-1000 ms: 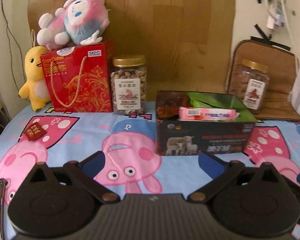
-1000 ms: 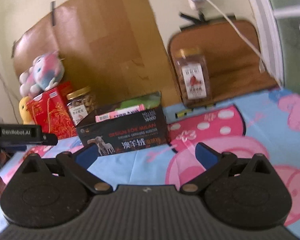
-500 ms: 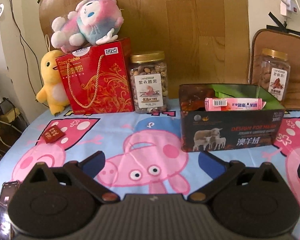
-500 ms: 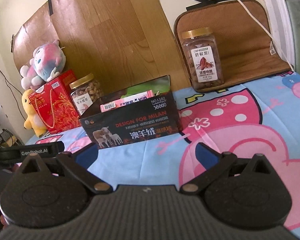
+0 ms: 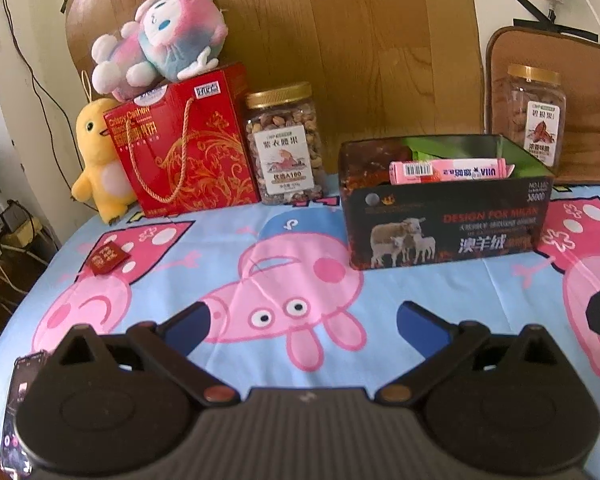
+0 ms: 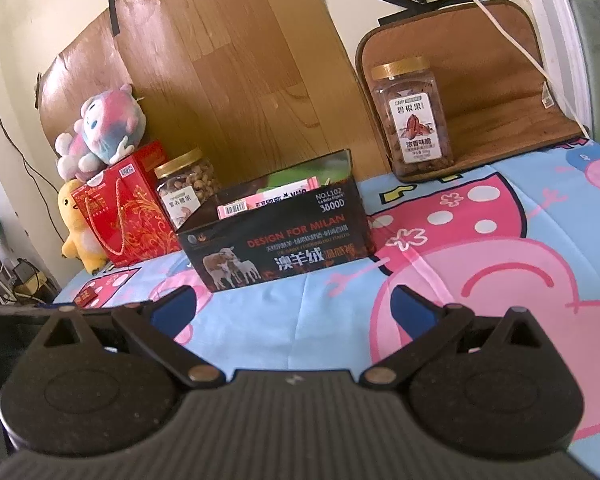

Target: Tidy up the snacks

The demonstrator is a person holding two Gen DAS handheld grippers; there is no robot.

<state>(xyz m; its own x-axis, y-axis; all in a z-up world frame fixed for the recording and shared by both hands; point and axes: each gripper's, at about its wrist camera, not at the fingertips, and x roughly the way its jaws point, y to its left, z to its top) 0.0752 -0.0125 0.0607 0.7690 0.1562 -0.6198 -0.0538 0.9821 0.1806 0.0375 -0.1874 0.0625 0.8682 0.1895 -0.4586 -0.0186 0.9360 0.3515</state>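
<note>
A black open box [image 5: 448,224] stands on the cartoon tablecloth, also in the right wrist view [image 6: 276,240]. A pink snack pack [image 5: 448,171] and a green packet [image 5: 460,152] lie in it. A small red packet [image 5: 107,258] lies on the cloth at the left, also in the right wrist view [image 6: 87,297]. My left gripper [image 5: 300,324] is open and empty, low over the cloth in front of the box. My right gripper [image 6: 292,308] is open and empty, in front of the box and to its right.
A nut jar [image 5: 284,144], a red gift bag [image 5: 184,144], a yellow duck toy [image 5: 96,160] and a pink plush [image 5: 160,40] stand at the back left. A second jar [image 6: 414,116] stands at the back right. A phone [image 5: 16,400] lies at the front left edge.
Both grippers have drawn back and swung a little, so the box sits farther right in the left view. Both stay open and empty. Nothing on the table moved.
</note>
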